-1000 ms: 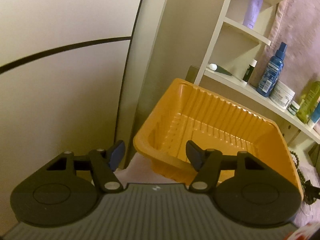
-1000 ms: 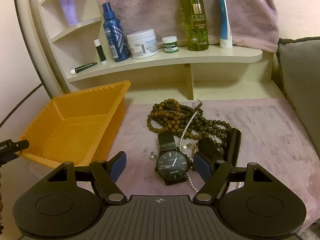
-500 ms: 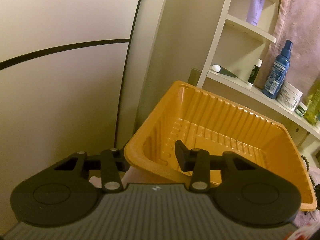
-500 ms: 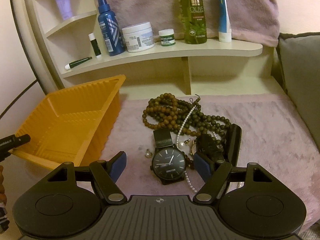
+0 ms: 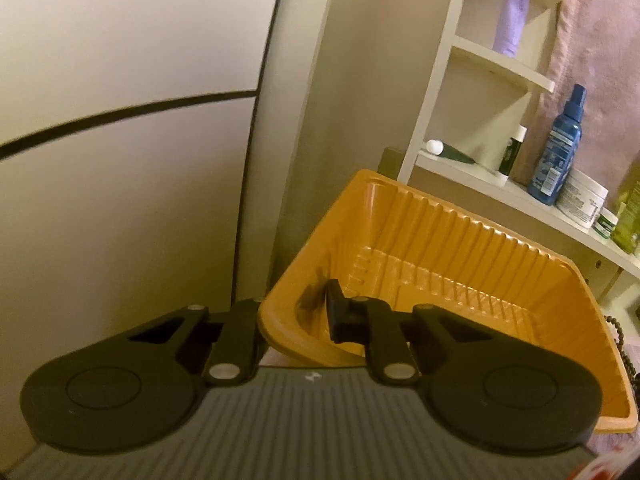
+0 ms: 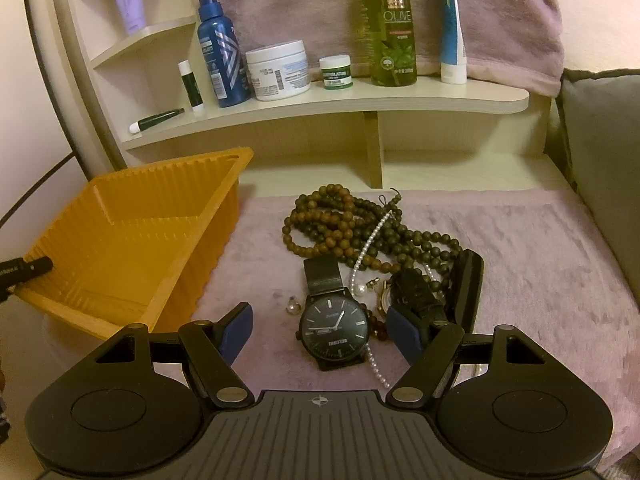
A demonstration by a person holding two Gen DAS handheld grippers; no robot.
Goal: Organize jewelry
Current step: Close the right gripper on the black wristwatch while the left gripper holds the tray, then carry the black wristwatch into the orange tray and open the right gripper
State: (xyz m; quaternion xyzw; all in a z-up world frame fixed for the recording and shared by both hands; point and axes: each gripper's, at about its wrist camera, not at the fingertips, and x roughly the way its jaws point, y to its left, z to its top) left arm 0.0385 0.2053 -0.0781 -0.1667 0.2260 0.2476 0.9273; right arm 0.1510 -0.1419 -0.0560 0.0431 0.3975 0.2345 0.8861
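Observation:
The orange ribbed tray (image 5: 460, 240) stands tilted at the left of a pink cloth (image 6: 520, 248). My left gripper (image 5: 296, 308) is at the tray's near corner and its jaws are closing: one finger (image 5: 340, 312) is inside the tray, the other is hidden behind the wall between them. Its tip (image 6: 24, 270) shows in the right wrist view. My right gripper (image 6: 320, 326) is open above a black watch (image 6: 334, 330). Behind the watch lie wooden bead strands (image 6: 332, 220), a pearl strand (image 6: 370, 246), a pearl earring (image 6: 293, 306) and a second watch (image 6: 416, 300).
A cream shelf (image 6: 320, 108) behind the cloth carries a blue spray bottle (image 6: 220, 52), a white jar (image 6: 278, 70), a small green jar (image 6: 336, 72), an olive bottle (image 6: 388, 24) and tubes. A grey cushion (image 6: 604, 160) borders the right. A pale wall (image 5: 120, 200) lies left of the tray.
The left gripper's jaws have come together from wide apart onto the tray's near corner, one finger going inside the tray. The right gripper stays open over the watch.

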